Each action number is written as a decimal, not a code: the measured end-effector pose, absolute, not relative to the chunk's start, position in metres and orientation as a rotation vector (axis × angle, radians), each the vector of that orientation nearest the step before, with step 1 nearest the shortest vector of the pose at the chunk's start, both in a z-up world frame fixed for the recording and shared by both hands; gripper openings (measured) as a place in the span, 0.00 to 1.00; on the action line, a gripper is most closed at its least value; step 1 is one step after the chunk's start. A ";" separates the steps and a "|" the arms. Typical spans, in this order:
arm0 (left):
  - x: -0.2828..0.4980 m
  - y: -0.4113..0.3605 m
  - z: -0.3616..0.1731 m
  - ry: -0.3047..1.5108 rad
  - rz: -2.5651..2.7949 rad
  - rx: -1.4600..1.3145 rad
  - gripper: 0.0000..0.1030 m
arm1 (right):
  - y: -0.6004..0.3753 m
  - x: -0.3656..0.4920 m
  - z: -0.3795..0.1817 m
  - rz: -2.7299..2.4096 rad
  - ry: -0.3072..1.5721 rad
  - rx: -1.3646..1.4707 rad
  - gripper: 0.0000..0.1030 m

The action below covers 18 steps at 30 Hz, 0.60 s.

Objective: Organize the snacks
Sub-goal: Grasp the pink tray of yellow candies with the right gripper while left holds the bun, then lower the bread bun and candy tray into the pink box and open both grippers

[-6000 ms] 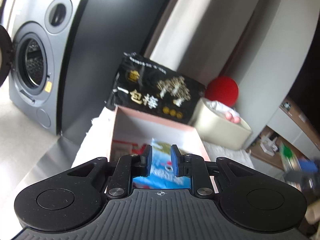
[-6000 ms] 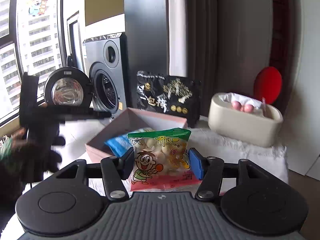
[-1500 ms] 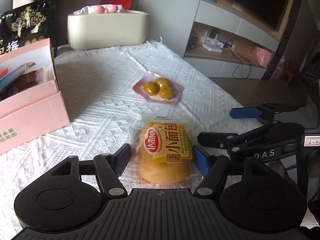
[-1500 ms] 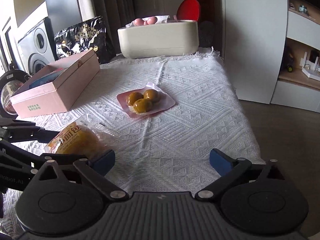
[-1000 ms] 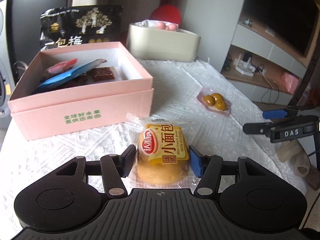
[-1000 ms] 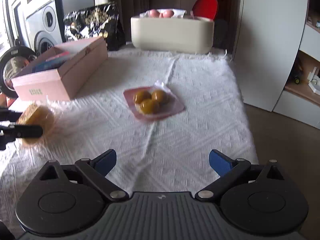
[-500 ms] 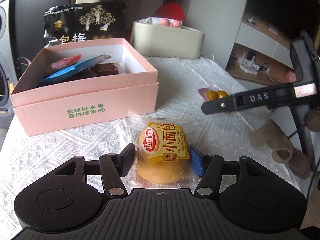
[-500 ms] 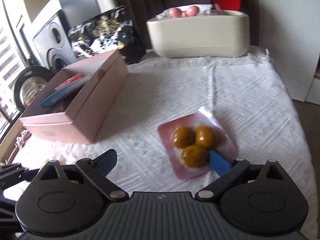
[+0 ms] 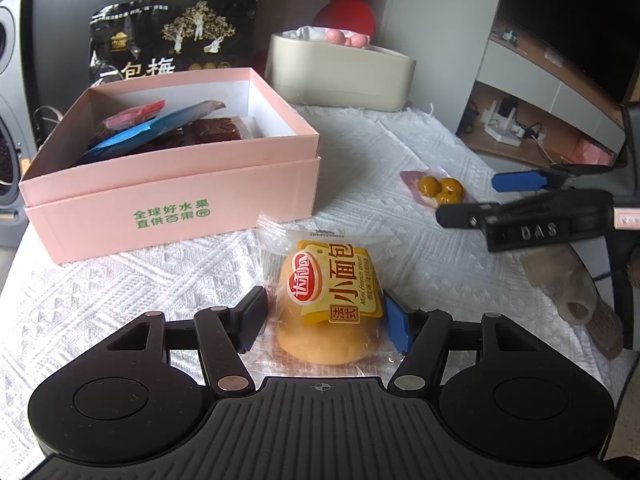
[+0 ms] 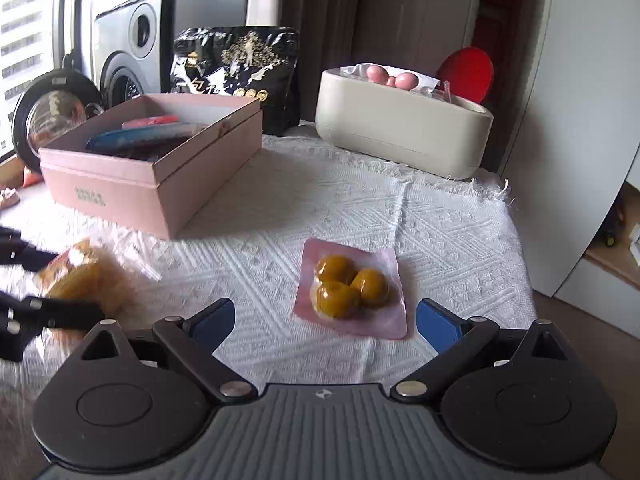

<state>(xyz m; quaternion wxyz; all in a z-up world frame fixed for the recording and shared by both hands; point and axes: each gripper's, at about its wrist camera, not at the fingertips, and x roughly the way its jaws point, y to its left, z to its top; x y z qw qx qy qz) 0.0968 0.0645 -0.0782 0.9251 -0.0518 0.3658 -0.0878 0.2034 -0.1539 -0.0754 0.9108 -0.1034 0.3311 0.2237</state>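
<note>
Pink box (image 9: 172,204): open-topped, set on the white woven cloth (image 9: 100,280) covering the tabletop; several snack packets are seen inside, among them a blue one (image 9: 152,132) and a dark brown one (image 9: 216,130).
Left tool (image 9: 322,322): closed onto the bread packet (image 9: 330,292); both blue pads are pressed against the wrapper's sides. The packet is held in front of the pink box's near wall, close above the cloth; whether it touches the cloth cannot be told.
Bread packet: clear wrapper, yellow-orange bun, red and yellow label; also seen blurred at the left edge of the right wrist view (image 10: 86,276).
Right tool (image 10: 326,320): spread wide, nothing gripped; the pink pouch of three yellow-brown balls (image 10: 350,288) is framed between its fingers, lying flat on the cloth. No contact with the pouch is visible.
Pouch position: right of the pink box, well apart from it; seen partly behind the right tool in the left wrist view (image 9: 438,190).
Background: black snack bag (image 9: 172,46) stood upright behind the box; beige oval container (image 10: 404,132) beside it at the cloth's far edge.
</note>
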 end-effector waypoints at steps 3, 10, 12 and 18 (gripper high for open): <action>0.096 0.066 -0.078 0.751 -0.181 -0.118 0.65 | -0.155 0.232 -0.080 0.431 0.740 -0.114 0.83; 0.094 0.065 -0.078 0.752 -0.177 -0.104 0.65 | -0.150 0.239 -0.090 0.373 0.796 -0.138 0.71; 0.094 0.064 -0.078 0.751 -0.174 -0.104 0.65 | -0.148 0.224 -0.086 0.394 0.793 -0.166 0.70; 0.094 0.063 -0.077 0.753 -0.173 -0.098 0.65 | -0.146 0.170 -0.058 0.532 0.767 -0.182 0.70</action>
